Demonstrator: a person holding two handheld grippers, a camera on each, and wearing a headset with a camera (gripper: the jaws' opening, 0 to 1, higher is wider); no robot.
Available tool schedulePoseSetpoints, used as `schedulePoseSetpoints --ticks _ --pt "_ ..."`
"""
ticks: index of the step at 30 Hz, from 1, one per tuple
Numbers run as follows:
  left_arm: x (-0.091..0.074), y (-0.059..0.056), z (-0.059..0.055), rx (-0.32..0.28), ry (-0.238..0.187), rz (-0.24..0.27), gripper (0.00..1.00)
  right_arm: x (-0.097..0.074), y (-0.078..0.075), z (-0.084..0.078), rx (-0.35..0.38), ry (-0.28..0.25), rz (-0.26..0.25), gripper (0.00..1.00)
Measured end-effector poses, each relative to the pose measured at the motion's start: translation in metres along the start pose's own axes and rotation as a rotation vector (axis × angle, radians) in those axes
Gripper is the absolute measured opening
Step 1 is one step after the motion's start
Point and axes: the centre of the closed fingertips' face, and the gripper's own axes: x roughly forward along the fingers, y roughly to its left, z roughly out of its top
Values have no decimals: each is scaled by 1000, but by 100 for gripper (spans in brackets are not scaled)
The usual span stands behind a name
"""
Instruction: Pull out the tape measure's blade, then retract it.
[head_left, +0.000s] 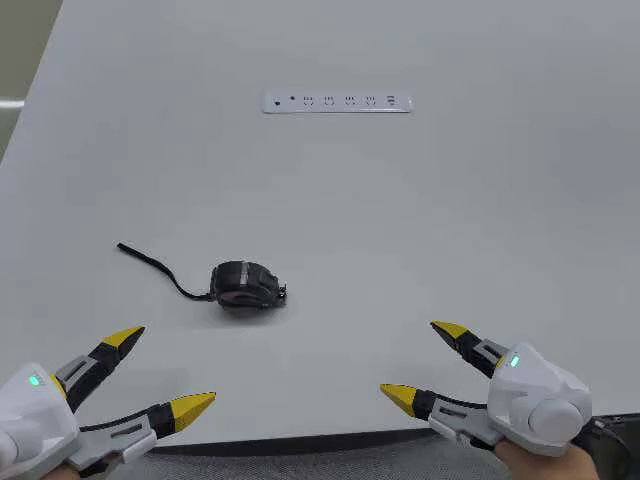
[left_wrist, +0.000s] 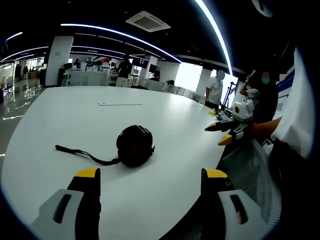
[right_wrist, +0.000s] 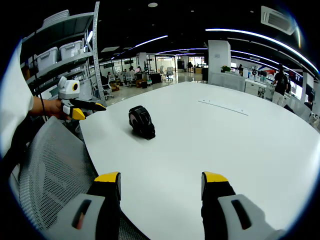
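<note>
A black tape measure (head_left: 244, 285) lies on the white table (head_left: 400, 220), its black wrist strap (head_left: 152, 266) trailing to the left; no blade is out. From the left gripper view the tape measure (left_wrist: 134, 145) sits just ahead, between the yellow-tipped jaws. In the right gripper view the tape measure (right_wrist: 142, 121) lies farther off to the left. My left gripper (head_left: 155, 372) hovers open at the table's near edge, below and left of the tape. My right gripper (head_left: 425, 362) is open too, at the near edge to the tape's right. Neither touches it.
A white power strip (head_left: 337, 102) lies flat near the table's far side. A grey mesh chair back (right_wrist: 50, 170) stands beside the near edge. Shelving with bins (right_wrist: 65, 50) stands on one side, and people (left_wrist: 215, 90) stand beyond the table.
</note>
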Motion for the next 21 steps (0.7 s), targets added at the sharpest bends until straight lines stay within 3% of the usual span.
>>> schedulePoseSetpoints --ticks 21 --pt "-1 6 -3 2 -4 8 81 -1 1 0 2 0 9 66"
